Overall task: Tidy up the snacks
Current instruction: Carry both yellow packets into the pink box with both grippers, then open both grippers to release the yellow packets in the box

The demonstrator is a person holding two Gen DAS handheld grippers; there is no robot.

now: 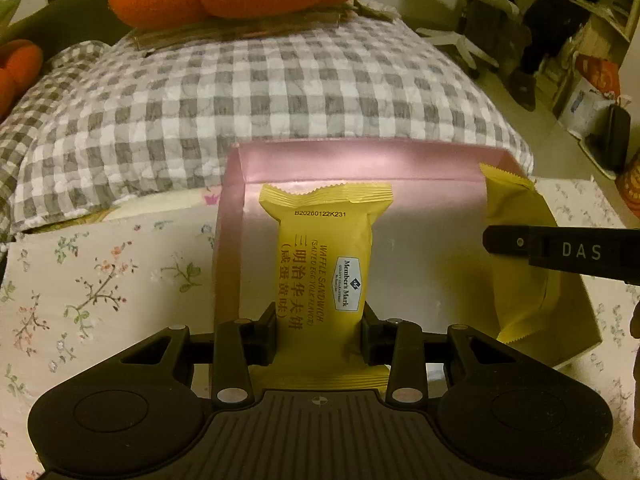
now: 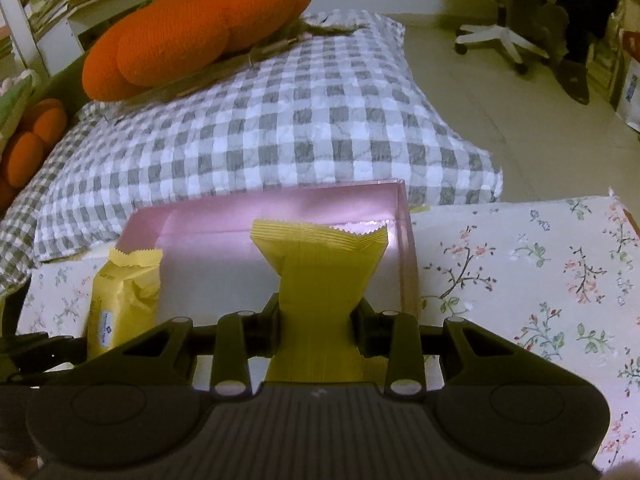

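The left gripper (image 1: pixel 320 326) is clamped on a yellow snack pack (image 1: pixel 326 264), jaws pressed against both its sides, its printed face up. The pack hangs over the left half of an open pink box (image 1: pixel 360 158). The right gripper (image 2: pixel 318 322) pinches a second pack (image 2: pixel 320 280), plain side up, over the box's right half. In the left view this second pack (image 1: pixel 520 248) shows along the right wall, with a black finger marked DAS (image 1: pixel 560 250) in front of it. The box sits on a floral cloth (image 2: pixel 540 272). Beyond lies a gray checked pillow (image 1: pixel 260 92), then an orange cushion (image 2: pixel 192 32).
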